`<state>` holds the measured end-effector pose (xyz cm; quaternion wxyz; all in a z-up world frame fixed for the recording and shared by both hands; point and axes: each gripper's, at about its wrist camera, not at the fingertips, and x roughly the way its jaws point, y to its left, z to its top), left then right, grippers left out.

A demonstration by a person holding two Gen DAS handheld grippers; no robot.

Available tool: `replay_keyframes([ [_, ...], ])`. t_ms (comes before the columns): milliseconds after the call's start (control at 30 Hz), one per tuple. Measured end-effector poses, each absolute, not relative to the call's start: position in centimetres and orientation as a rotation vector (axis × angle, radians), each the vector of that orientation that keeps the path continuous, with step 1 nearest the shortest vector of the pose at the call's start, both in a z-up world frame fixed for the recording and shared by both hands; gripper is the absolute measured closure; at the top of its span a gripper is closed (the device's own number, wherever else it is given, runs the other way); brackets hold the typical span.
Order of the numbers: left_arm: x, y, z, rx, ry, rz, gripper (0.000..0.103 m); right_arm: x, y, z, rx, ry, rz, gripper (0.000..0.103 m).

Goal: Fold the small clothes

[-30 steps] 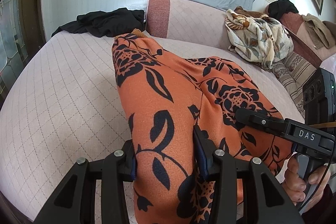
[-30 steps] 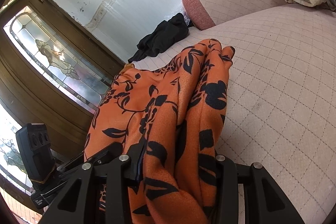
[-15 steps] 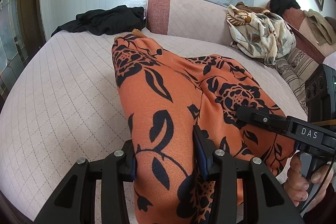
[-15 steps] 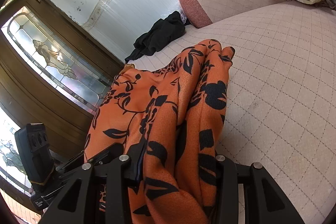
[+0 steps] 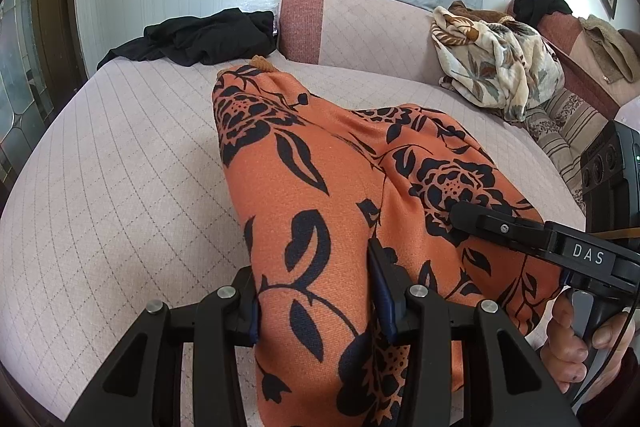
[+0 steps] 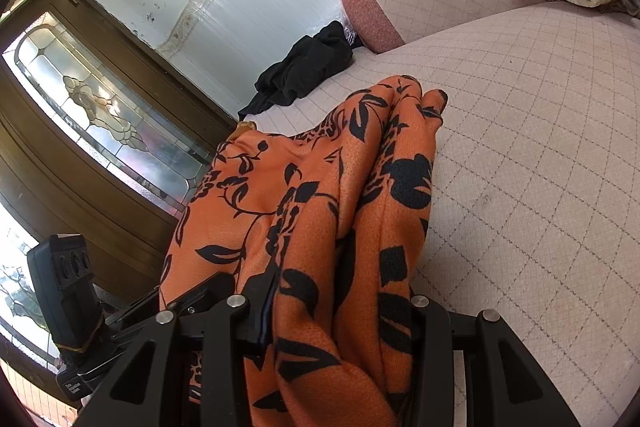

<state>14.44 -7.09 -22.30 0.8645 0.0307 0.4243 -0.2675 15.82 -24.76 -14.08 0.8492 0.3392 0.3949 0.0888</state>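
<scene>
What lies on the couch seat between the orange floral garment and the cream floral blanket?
Nothing: bare quilted seat separates the orange floral garment from the cream floral blanket, shown in the left wrist view.

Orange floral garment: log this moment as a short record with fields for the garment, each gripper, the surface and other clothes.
garment: orange floral garment, bunched, near end lifted, far end resting on the sofa seat
left gripper: left gripper shut on a thick fold of it
right gripper: right gripper shut on gathered folds
surface: pink quilted sofa seat
other clothes: black garment at the seat's far end; cream floral cloth against the backrest
fold: not yet done
</scene>
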Motion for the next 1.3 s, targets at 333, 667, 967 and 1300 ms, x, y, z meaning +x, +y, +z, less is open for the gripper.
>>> replay_keyframes([
  [333, 14.7, -7.6, -22.5, 0.087, 0.903, -0.564, 0.058, 16.2, -24.8, -13.9, 0.715, 0.851, 0.182, 0.061],
  [667, 14.9, -7.8, -22.9, 0.105, 0.928, -0.561, 0.058, 16.8, -24.5, -14.1, 0.719, 0.871, 0.187, 0.061],
  [967, 15.2, -8.1, -23.9, 0.125, 0.985, -0.544, 0.057, 17.1, -24.4, -14.4, 0.727, 0.907, 0.186, 0.061],
  [1300, 15.3, -7.9, -24.3, 0.178, 1.005, -0.524, 0.051, 18.9, -24.0, -16.4, 0.769, 1.021, 0.184, 0.055],
])
